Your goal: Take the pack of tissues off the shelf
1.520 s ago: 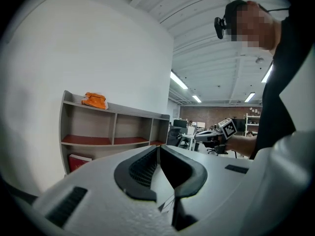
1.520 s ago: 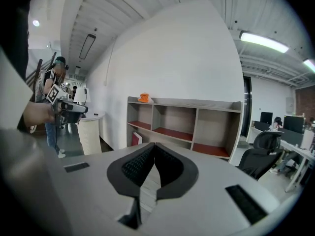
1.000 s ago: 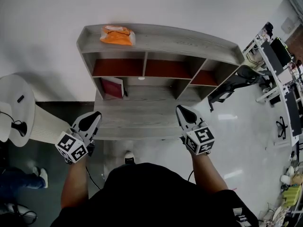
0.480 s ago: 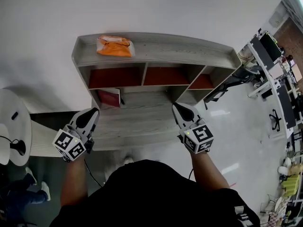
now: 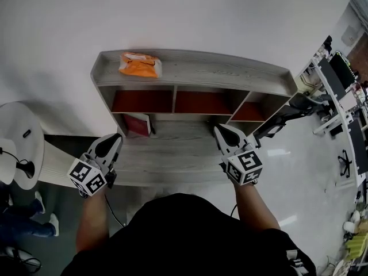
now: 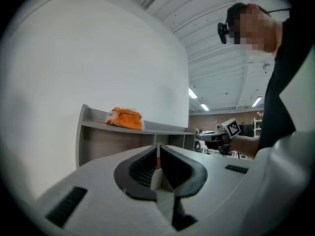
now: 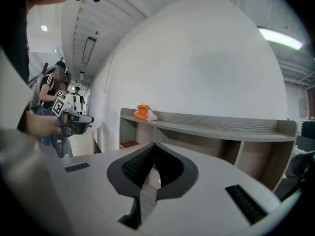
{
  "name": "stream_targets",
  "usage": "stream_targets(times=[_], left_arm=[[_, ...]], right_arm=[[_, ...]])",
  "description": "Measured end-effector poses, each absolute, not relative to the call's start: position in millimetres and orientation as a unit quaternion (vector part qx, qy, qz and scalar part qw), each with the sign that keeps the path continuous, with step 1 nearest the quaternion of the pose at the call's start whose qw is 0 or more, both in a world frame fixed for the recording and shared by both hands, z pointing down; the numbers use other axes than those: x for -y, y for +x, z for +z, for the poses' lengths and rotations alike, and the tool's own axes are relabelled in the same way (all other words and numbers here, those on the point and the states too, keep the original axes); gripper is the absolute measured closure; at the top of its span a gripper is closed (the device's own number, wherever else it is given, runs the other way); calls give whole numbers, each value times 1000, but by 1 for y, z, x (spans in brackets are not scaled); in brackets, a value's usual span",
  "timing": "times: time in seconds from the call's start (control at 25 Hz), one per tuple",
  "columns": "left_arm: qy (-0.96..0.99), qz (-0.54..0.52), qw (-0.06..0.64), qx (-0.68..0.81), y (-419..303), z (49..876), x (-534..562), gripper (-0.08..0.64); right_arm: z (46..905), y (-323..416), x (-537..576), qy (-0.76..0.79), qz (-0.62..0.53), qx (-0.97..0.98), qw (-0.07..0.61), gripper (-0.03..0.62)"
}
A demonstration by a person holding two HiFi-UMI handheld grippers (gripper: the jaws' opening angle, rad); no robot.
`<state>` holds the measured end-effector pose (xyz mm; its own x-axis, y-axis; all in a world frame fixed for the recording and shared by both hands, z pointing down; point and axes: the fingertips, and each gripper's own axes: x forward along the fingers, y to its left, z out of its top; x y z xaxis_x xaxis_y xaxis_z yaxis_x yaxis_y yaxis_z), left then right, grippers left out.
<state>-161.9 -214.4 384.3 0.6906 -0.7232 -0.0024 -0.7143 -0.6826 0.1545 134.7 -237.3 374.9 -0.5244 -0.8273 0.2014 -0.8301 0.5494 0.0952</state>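
While the left hand-held gripper (image 5: pixel 117 138) and the right hand-held gripper (image 5: pixel 219 130) are hovering over the lower ledge (image 5: pixel 167 154) of the grey wooden shelf (image 5: pixel 270 91), the pack of tissues (image 5: pixel 140 65) is lying on the shelf's top board (image 5: pixel 218 71). It's sitting near the left end, close to the white wall (image 5: pixel 172 16) and well apart from both grippers. The wrapper is orange and white, and the pack is lying flat.

Left hand-held gripper: jaws are sitting together, tips meeting, nothing between the pads. It's pointing roughly level at the shelf's left part, below the top board. The pack is showing above and left of its jaw tips in the left gripper view.

Right hand-held gripper: jaws are also resting shut, empty. It's pointing at the shelf front near the right-hand divider. The pack is showing far off, up and left of its tips, in the right gripper view.

Under the top board, three open compartments (image 5: pixel 201 101) are showing red backs. A red book-like item (image 5: pixel 138 123) is standing in the nook below the left one, just beyond the left gripper's tip. A white round tabletop (image 5: pixel 17 140) is sitting left of the shelf, and an office chair (image 5: pixel 282 105) is standing off its right end.
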Motion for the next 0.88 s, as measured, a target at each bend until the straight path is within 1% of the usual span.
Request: stream_targets(times=[0.52,0.68,0.88], left_arm=[[905,-26,79,417,-149,387,210,525],[905,-27,76,418,-153,387,208,525],[898,-28,73,433,-169,385,203,525]], right_arm=[[370,155,251,456,5,884,105,583],[365,150,259,450,-2,887,106,583],[342,136,276,439,-38,891,113,583]])
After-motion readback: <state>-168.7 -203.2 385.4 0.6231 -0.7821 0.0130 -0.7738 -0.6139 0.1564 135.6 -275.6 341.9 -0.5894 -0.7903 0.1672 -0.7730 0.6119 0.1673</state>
